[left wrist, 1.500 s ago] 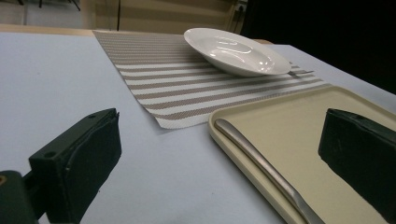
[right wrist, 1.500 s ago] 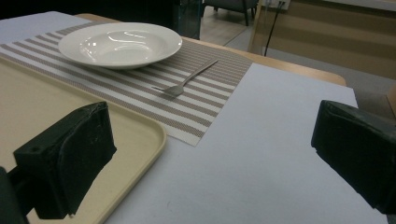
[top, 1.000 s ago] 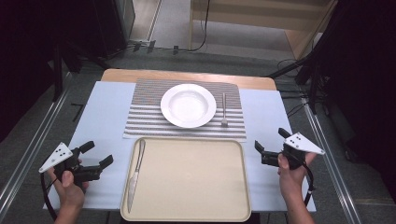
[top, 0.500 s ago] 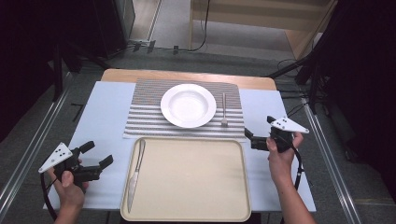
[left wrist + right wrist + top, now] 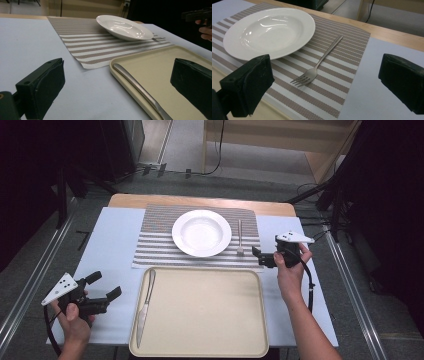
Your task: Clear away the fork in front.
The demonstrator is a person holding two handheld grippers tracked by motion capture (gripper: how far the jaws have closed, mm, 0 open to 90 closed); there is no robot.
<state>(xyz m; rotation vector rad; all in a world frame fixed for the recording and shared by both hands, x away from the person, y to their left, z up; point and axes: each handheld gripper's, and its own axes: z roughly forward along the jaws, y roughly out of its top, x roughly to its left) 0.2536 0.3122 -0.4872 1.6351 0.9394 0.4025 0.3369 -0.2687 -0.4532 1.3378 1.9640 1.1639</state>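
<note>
Two grippers are in your hands, and both stand with their jaws spread wide and nothing between them. Your right gripper [image 5: 261, 256] hovers just beside the near right corner of the striped placemat [image 5: 155, 240], its jaws pointing left toward the fork [image 5: 240, 238]. In the right gripper view the fork [image 5: 318, 65] lies flat on the placemat [image 5: 337, 85] between the two black pads, tines toward you and handle running away toward the table's wooden far edge; the jaws are near it but not touching it. The white plate [image 5: 201, 232] sits on the placemat just left of the fork (close beside it, whether touching I cannot tell).

Your left gripper [image 5: 106, 290] is held low over the pale blue table cover [image 5: 107, 235], just left of the beige tray [image 5: 210, 315], well apart from the fork. A knife [image 5: 145, 307] lies along the tray's left edge, inside the rim. In the left gripper view that knife [image 5: 140, 90] runs between the pads, with the plate [image 5: 125, 27] farther off on the placemat.
</note>
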